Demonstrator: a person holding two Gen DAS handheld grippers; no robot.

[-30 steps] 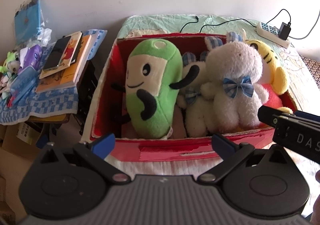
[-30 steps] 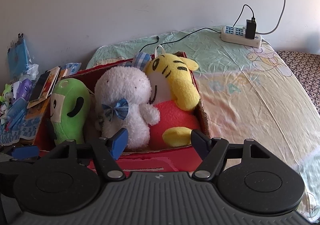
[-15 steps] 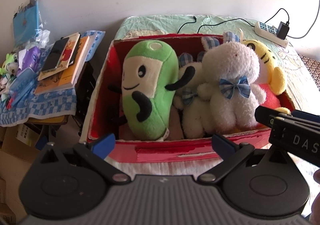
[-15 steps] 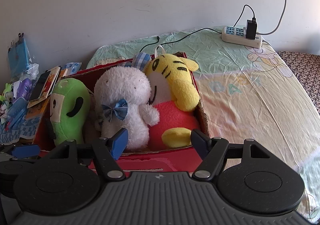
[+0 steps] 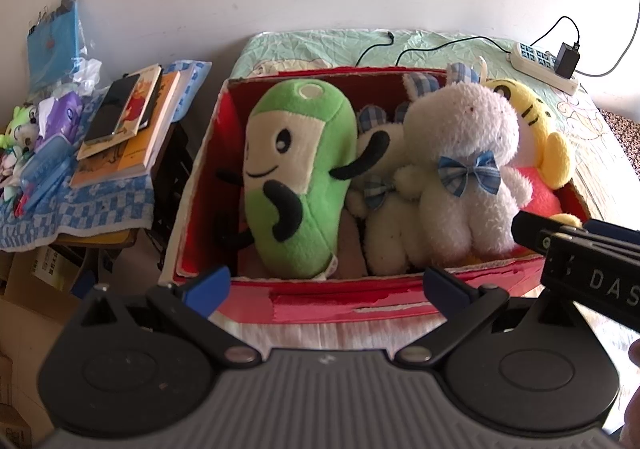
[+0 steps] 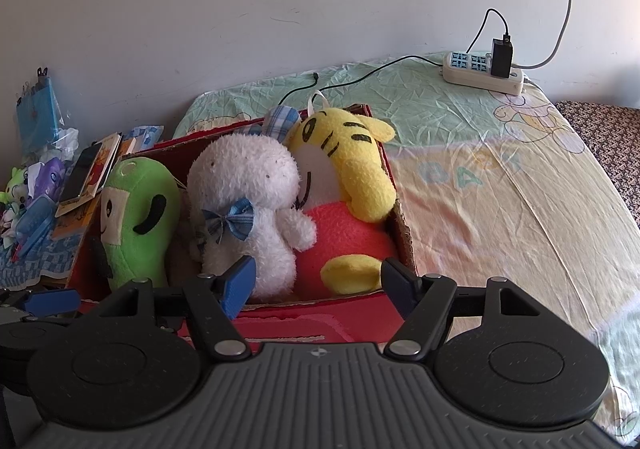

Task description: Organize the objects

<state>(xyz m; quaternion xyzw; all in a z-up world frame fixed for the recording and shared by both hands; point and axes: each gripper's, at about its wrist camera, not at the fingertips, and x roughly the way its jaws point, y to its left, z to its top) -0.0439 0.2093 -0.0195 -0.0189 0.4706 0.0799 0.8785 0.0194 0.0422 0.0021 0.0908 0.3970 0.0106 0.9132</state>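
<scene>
A red cardboard box (image 5: 320, 307) (image 6: 288, 325) stands on the bed and holds several plush toys. A green plush (image 5: 298, 177) (image 6: 136, 217) leans at its left. A white plush with a blue bow (image 5: 464, 165) (image 6: 244, 209) sits in the middle, with a smaller white one (image 5: 384, 225) tucked behind it. At the right lies a yellow tiger plush (image 5: 532, 129) (image 6: 348, 173). My left gripper (image 5: 326, 285) hovers open at the box's near wall, holding nothing. My right gripper (image 6: 320, 283) (image 5: 528, 229) is open and empty over the near right corner.
A pale patterned bed sheet (image 6: 500, 189) stretches to the right of the box. A power strip (image 6: 480, 73) with a charger and cables lies at the back by the wall. To the left, a cluttered side table (image 5: 80, 201) carries books (image 5: 128, 137), a phone (image 5: 114, 107) and small toys.
</scene>
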